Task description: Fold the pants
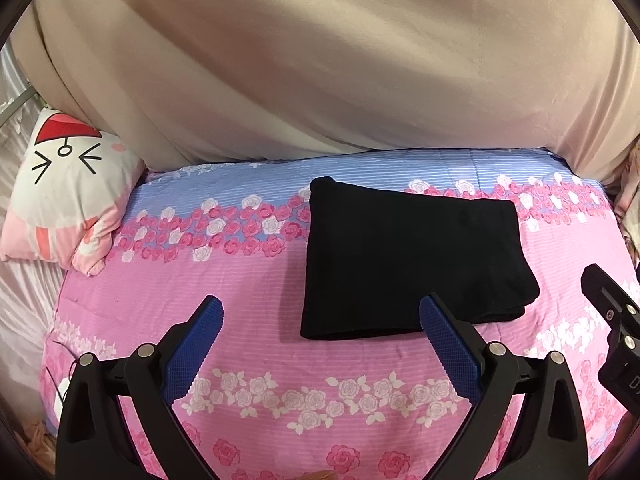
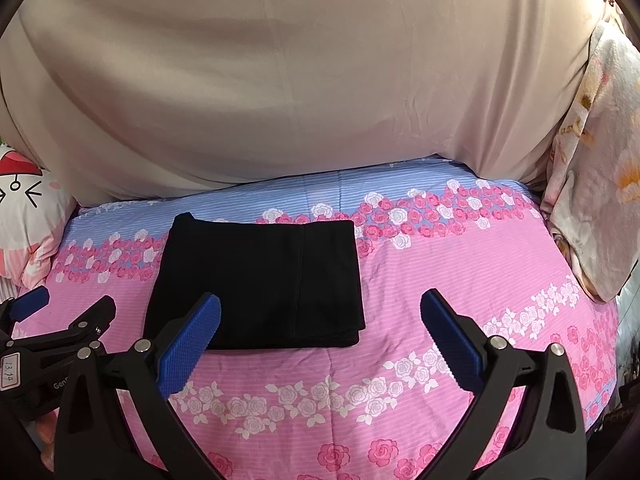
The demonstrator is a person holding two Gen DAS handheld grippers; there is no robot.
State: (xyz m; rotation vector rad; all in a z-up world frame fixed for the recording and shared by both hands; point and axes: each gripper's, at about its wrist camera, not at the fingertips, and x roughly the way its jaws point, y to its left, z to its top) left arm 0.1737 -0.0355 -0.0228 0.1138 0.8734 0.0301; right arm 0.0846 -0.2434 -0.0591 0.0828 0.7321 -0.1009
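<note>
The black pants point(image 1: 412, 260) lie folded into a compact rectangle on the pink floral bedsheet point(image 1: 248, 292), layered edges at the near right corner. In the right wrist view the same pants point(image 2: 260, 280) sit left of centre, a seam running down them. My left gripper point(image 1: 320, 316) hovers open just in front of the pants, its right blue pad over their near edge and nothing between its fingers. My right gripper point(image 2: 320, 312) is open too, its left pad over the near part of the pants. The other gripper shows at each view's side: point(image 1: 616, 320), point(image 2: 60, 320).
A beige curtain or sheet point(image 1: 320, 60) hangs along the back of the bed. A cartoon-cat pillow point(image 1: 64, 188) lies at the left, and a pale floral cloth point(image 2: 596, 176) hangs at the right. The bedsheet point(image 2: 460, 280) spreads right of the pants.
</note>
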